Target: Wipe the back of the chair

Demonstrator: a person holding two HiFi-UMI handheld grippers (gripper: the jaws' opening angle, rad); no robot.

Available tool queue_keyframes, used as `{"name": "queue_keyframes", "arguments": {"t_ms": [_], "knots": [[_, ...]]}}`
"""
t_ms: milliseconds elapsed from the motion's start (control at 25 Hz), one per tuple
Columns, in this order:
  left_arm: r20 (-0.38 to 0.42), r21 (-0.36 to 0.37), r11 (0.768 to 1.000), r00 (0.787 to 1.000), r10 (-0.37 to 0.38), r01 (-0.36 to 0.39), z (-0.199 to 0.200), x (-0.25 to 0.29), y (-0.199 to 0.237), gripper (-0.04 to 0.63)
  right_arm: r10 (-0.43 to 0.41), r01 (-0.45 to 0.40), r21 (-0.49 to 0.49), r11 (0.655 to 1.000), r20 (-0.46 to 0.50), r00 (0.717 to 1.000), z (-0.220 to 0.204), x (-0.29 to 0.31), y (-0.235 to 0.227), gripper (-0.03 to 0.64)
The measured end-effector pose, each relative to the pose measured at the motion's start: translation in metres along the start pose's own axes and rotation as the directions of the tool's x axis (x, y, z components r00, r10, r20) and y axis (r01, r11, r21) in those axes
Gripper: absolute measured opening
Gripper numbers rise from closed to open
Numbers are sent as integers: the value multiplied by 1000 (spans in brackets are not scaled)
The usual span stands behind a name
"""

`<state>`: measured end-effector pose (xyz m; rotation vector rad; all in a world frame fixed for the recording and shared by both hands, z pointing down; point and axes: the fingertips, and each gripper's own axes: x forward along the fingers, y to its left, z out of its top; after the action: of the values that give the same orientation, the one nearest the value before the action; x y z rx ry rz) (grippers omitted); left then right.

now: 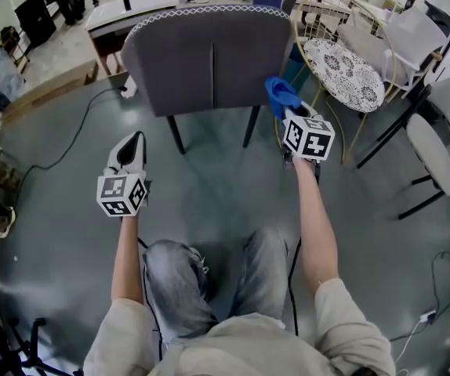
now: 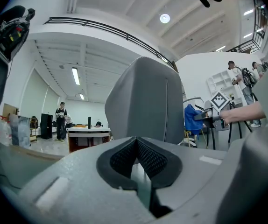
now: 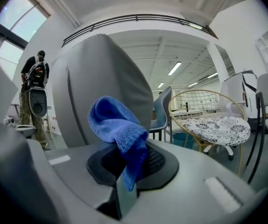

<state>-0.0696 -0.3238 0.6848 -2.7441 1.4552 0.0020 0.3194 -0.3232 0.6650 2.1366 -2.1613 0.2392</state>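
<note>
Grey chair back [image 1: 209, 57] stood upright ahead of me. My right tool [image 1: 286, 108] was clamped on a blue cloth [image 1: 280, 92] near its right edge. My left tool [image 1: 133, 143] was closed on nothing. Dull grey floor [image 1: 225, 186]; a patterned gold-framed chair [image 1: 342, 73] to the right.

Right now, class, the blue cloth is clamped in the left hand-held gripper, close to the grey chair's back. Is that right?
Not quite: the blue cloth is clamped in the right hand-held gripper, not the left, as the right gripper view shows. The left hand-held gripper is shut on nothing. The cloth is indeed close to the grey chair's back.
</note>
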Motion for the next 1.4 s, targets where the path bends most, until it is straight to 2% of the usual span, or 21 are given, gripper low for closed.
{"name": "queue_keyframes", "arguments": {"t_ms": [200, 360, 640, 840, 1040, 1400], "knots": [[1, 10, 1000, 1000, 5, -5, 3, 2, -4, 0, 113, -113, -37, 993, 15, 993, -7, -7, 56, 48], [-6, 15, 1000, 1000, 20, -20, 1, -2, -3, 0, 221, -221, -56, 974, 2, 975, -20, 4, 118, 48], [-28, 22, 996, 996, 81, -81, -2, -22, 24, 0, 391, -393, -50, 918, -49, 919, -44, 41, 232, 48], [-37, 18, 989, 989, 146, -145, -6, -41, 55, 0, 468, -472, -60, 880, -70, 881, -51, 65, 290, 48], [-37, 19, 984, 984, 176, -175, -7, -51, 75, 0, 485, -491, -72, 868, -83, 870, -50, 84, 314, 48], [-45, 33, 988, 988, 151, -149, -9, -42, 74, 0, 441, -447, -70, 892, -86, 893, -44, 97, 289, 48]]}}
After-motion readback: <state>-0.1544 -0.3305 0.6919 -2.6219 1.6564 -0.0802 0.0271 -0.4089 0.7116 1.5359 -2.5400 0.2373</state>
